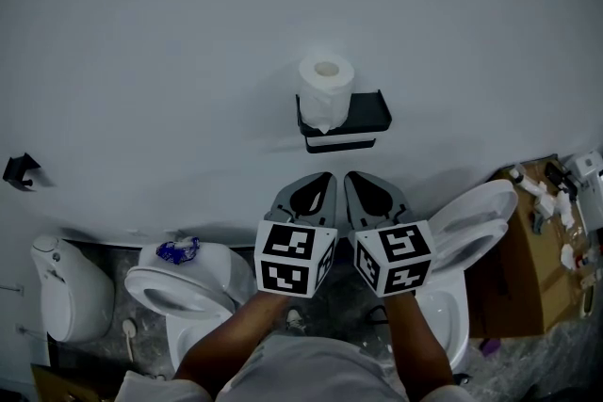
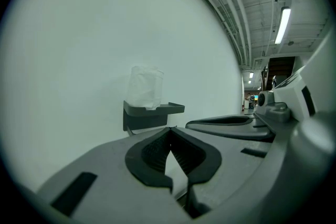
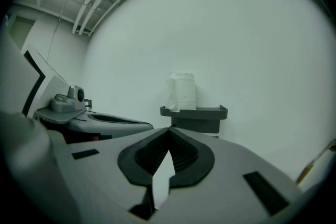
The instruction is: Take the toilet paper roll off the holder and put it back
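A white toilet paper roll (image 1: 326,89) stands upright on the left part of a black wall-mounted holder shelf (image 1: 366,114). A loose sheet hangs down over the shelf's front edge. Both grippers are held side by side below the holder and point at it, well apart from it. The left gripper (image 1: 329,175) is shut with nothing in it, and the right gripper (image 1: 349,174) likewise. In the left gripper view the roll (image 2: 145,86) and holder (image 2: 157,110) lie beyond the closed gripper tips (image 2: 169,129). The right gripper view shows the roll (image 3: 182,91) on the holder (image 3: 206,112) above its closed gripper tips (image 3: 169,129).
A white toilet (image 1: 179,289) with a blue object (image 1: 177,249) on it stands at lower left. Another toilet with a raised lid (image 1: 471,221) is at right. A cardboard box with clutter (image 1: 542,245) sits at far right. A black hook (image 1: 19,169) is on the wall at left.
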